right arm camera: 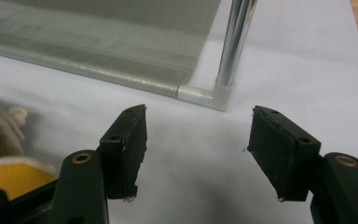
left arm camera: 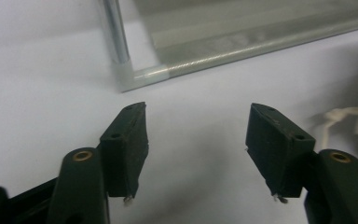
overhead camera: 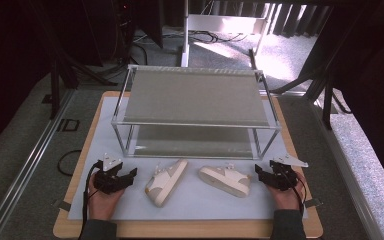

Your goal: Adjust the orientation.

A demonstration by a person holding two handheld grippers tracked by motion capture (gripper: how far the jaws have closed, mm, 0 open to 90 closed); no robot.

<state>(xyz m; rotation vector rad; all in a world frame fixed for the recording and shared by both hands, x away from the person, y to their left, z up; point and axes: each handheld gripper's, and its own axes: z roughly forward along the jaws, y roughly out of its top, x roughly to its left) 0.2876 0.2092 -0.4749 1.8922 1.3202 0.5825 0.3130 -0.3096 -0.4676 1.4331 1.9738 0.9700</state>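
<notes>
Two cream sandals lie on the white mat in front of a two-tier rack [overhead camera: 195, 95]. The left sandal [overhead camera: 166, 182] points up and to the right; the right sandal [overhead camera: 225, 180] lies across, toe to the left. My left gripper [overhead camera: 128, 175] rests on the mat left of the left sandal, jaws open and empty [left arm camera: 198, 140]. My right gripper [overhead camera: 260, 172] rests right of the right sandal, also open and empty [right arm camera: 198, 140]. A strap of the left sandal [left arm camera: 354, 119] shows at the right edge of the left gripper view. The right sandal's yellow insole [right arm camera: 9, 179] shows at the left of the right gripper view.
The rack has chrome posts [left arm camera: 115, 37] [right arm camera: 233, 42] and grey fabric shelves, the lower shelf [overhead camera: 190, 142] near mat level. The white mat [overhead camera: 200, 205] covers a wooden tabletop [overhead camera: 190, 229]. Grey carpet, dark stands and cables surround the table.
</notes>
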